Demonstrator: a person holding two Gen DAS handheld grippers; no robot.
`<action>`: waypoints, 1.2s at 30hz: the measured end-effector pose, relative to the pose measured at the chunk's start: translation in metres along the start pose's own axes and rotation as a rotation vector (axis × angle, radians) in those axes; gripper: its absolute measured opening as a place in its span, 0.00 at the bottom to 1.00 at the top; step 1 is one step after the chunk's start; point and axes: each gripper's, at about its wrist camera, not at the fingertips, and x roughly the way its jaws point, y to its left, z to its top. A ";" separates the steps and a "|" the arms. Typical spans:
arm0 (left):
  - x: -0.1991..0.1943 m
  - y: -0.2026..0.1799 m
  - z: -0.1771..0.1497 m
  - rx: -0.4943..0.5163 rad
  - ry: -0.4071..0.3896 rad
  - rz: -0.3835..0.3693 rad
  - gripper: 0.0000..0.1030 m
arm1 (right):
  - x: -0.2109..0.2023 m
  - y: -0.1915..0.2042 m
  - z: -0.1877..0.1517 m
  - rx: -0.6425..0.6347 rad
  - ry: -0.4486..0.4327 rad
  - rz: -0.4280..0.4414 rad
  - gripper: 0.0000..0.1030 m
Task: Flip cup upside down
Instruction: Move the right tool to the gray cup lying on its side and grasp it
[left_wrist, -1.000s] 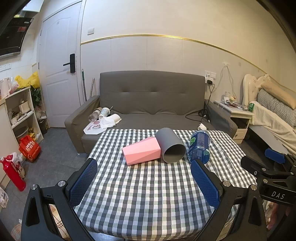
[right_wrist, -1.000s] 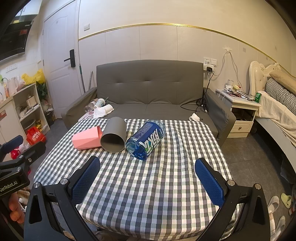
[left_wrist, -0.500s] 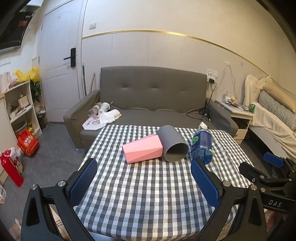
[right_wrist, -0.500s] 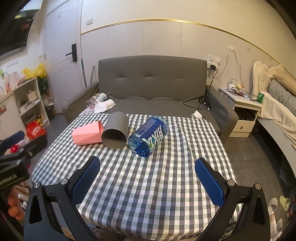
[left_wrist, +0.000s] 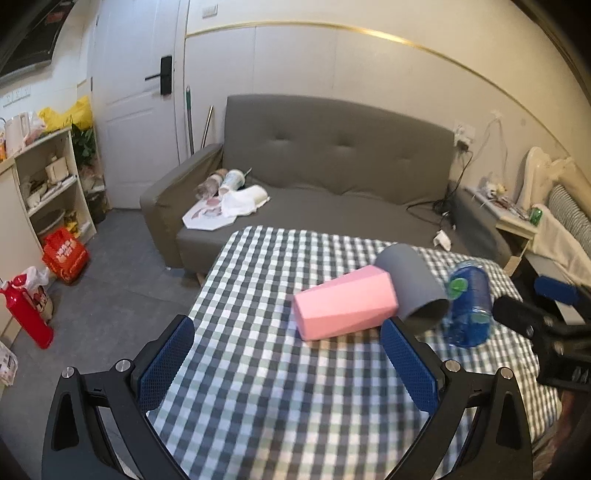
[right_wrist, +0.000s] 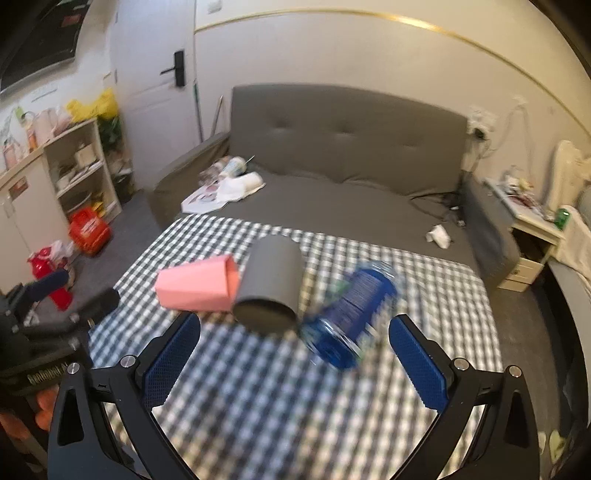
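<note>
Left wrist view: two cups, pink (left_wrist: 345, 302) and grey (left_wrist: 412, 282), one bottle (left_wrist: 469, 304) lying; both grippers (left_wrist: 288, 360) (right_wrist: 293, 354) spread wide, empty.

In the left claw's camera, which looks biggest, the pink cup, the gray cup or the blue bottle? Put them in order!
1. Pink cup, largest.
2. Gray cup.
3. Blue bottle, smallest, though it is blurred and foreshortened, lying end-on, so the gray cup and bottle are close.

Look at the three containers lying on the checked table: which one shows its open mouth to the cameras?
The grey cup, lying in the middle: its dark round opening faces the cameras. The pink cup shows faceted sides, and the blue bottle is capped.
</note>
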 end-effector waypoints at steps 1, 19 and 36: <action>0.007 0.003 0.001 -0.008 0.016 -0.001 1.00 | 0.014 0.003 0.009 -0.007 0.031 0.018 0.98; 0.065 0.040 0.005 -0.120 0.147 -0.033 1.00 | 0.146 0.008 0.055 0.074 0.295 0.107 0.76; 0.065 0.031 0.006 -0.090 0.149 -0.032 1.00 | 0.157 0.005 0.043 0.059 0.392 0.122 0.75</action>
